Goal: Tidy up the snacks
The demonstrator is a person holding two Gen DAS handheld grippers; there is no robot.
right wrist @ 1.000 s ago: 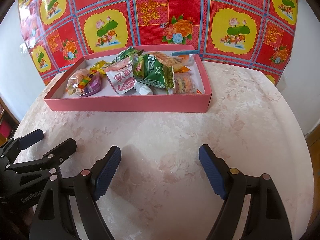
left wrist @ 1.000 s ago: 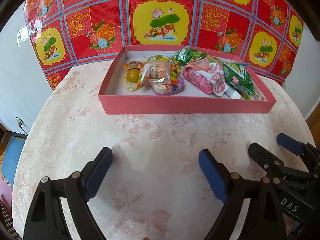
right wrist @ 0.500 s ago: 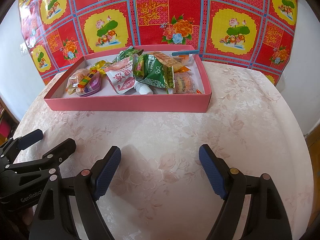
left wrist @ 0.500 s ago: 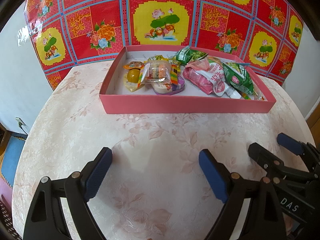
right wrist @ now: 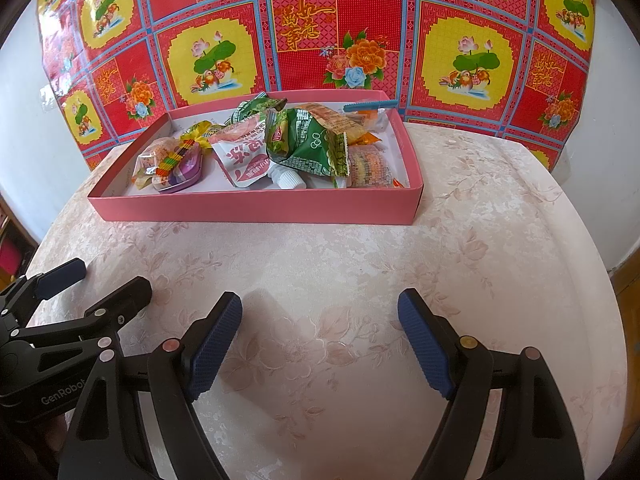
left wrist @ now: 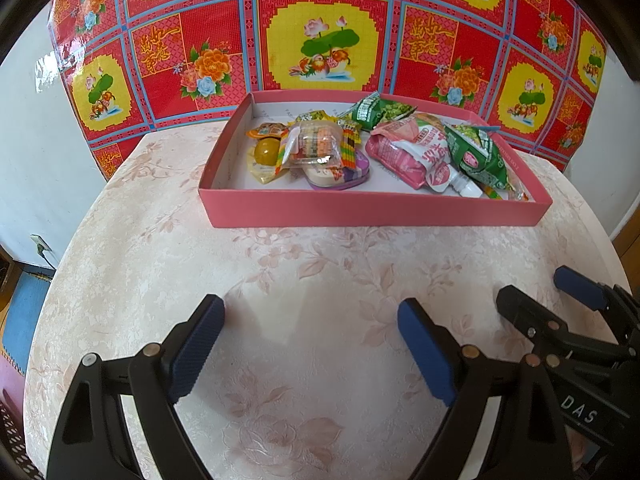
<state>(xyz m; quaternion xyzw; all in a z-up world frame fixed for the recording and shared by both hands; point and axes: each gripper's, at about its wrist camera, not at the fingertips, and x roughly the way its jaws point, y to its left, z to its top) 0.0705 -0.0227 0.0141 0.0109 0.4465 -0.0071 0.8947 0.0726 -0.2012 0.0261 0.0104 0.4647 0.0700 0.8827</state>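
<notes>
Resting above a round table [left wrist: 132,248] draped in a pale floral cloth, the left gripper [left wrist: 310,340] stands wide with nothing between its blue pads [left wrist: 196,350], and only bare cloth shows in the gap. The right gripper [right wrist: 320,332] beside it is likewise spread wide and empty, angled down at the tabletop. Each tool appears at the edge of the other's view: the right one low at the right of the left wrist view, the left one low at the left of the right wrist view.

The snacks lie together in a shallow pink box [left wrist: 372,210] at the far side of the table, well apart from both grippers. Inside it sit a pink pouch [left wrist: 416,152] with a white cap, a green packet [left wrist: 478,156] leaning over that pouch, a purple tin [left wrist: 344,174] under clear-wrapped sweets, and a round yellow jelly cup [left wrist: 266,152] near the left wall. A red and yellow flowered sheet [left wrist: 324,40] hangs behind the box.
</notes>
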